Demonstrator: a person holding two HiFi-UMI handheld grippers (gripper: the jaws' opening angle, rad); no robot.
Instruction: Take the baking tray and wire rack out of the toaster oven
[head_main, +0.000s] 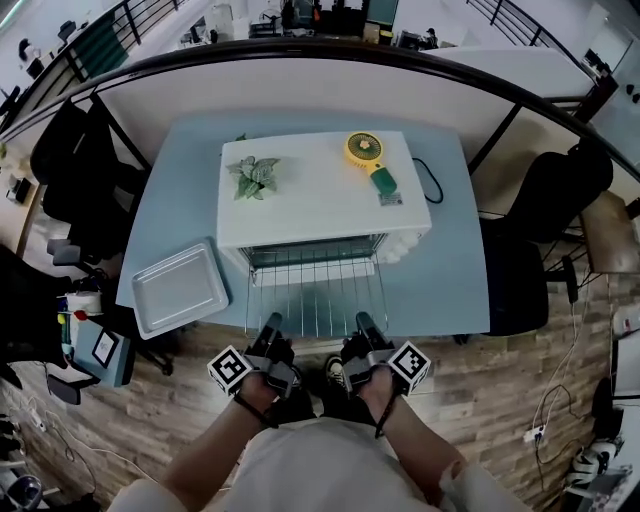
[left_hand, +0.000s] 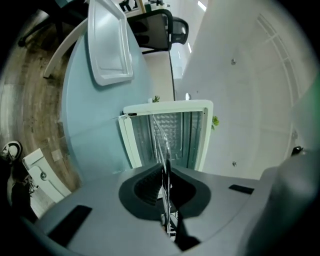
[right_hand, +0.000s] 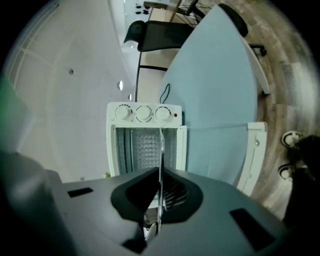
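Note:
The wire rack (head_main: 316, 287) sticks most of the way out of the front of the white toaster oven (head_main: 310, 200), held level above the table's front edge. My left gripper (head_main: 268, 342) is shut on the rack's near left edge, and my right gripper (head_main: 366, 340) is shut on its near right edge. In the left gripper view the wire rack (left_hand: 161, 140) runs edge-on from the closed jaws to the oven (left_hand: 167, 131). The right gripper view shows the same thin wire rack (right_hand: 161, 150) between its jaws, before the oven (right_hand: 145, 135). The baking tray (head_main: 180, 288) lies on the table (head_main: 440, 270) at the left.
On top of the oven sit a small green plant (head_main: 254, 177) and a yellow hand fan (head_main: 370, 158). Black office chairs (head_main: 75, 170) stand left and right of the table. A small trolley with clutter (head_main: 95, 345) is on the wooden floor at the left.

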